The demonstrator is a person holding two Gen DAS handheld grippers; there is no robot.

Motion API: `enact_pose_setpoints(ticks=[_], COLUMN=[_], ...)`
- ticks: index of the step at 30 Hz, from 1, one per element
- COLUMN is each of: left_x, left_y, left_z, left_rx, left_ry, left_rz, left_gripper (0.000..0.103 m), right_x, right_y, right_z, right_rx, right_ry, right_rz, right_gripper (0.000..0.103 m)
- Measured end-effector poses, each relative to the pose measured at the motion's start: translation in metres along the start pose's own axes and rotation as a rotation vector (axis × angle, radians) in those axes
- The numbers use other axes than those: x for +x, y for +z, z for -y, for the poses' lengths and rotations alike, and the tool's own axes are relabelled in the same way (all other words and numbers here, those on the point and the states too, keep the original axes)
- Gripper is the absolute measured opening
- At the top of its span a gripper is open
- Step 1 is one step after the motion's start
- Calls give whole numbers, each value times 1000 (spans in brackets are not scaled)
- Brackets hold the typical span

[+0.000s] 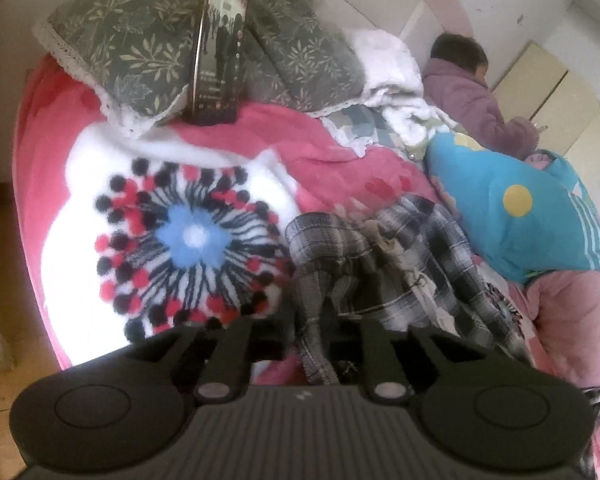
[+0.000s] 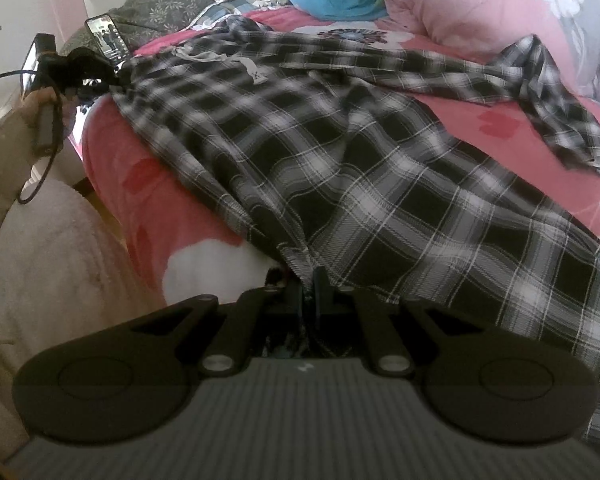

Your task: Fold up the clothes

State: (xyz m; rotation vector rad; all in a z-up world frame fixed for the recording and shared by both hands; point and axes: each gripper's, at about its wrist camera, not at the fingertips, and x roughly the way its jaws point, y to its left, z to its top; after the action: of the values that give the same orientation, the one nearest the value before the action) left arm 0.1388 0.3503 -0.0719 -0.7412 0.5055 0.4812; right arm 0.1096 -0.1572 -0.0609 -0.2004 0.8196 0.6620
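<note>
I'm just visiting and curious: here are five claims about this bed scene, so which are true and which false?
1. The garment being handled is a black-and-white plaid shirt. True.
2. The right tool is shut on the shirt's edge. True.
3. A phone lies flat on the bed. False: it stands upright against a leaf-patterned pillow.
4. The shirt is already folded into a neat square. False: it lies spread out, one sleeve stretched sideways.
5. The bed cover is plain green. False: it is pink with a large flower print.
</note>
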Motion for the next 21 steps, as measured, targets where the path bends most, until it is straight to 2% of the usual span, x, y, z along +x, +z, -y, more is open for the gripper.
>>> enact_pose_setpoints(ticks=[3, 7, 10, 13, 15, 17, 19, 21], left_x=[-17, -58, -94, -130, -145, -153, -151, -139], left_y=[1, 5, 6, -1, -12, -34, -65, -101], left_z=[3, 17, 42, 72, 92, 110, 119, 119], left_rx=[22, 105, 222, 371, 472, 566, 587, 555], left_ry=[37, 70, 18, -73, -164, -253, -330, -379], left_rz=[38, 146, 201, 213, 149, 39, -93, -241], left_gripper=[34, 36, 38, 48, 52, 53, 54, 53], right_x=[-4, -14, -21, -29, -33, -37, -41, -45], right_y=[0, -12, -22, -29, -34, -42, -51, -60], right_z=[1, -1, 3, 9, 9, 9, 11, 13], right_rx=[18, 41, 89, 134, 147, 157, 186, 223], right_ry=[4, 4, 19, 42, 60, 77, 102, 131], right_rz=[4, 22, 38, 48, 51, 54, 62, 71], right_gripper=[6, 8, 8, 8, 8, 8, 8, 9])
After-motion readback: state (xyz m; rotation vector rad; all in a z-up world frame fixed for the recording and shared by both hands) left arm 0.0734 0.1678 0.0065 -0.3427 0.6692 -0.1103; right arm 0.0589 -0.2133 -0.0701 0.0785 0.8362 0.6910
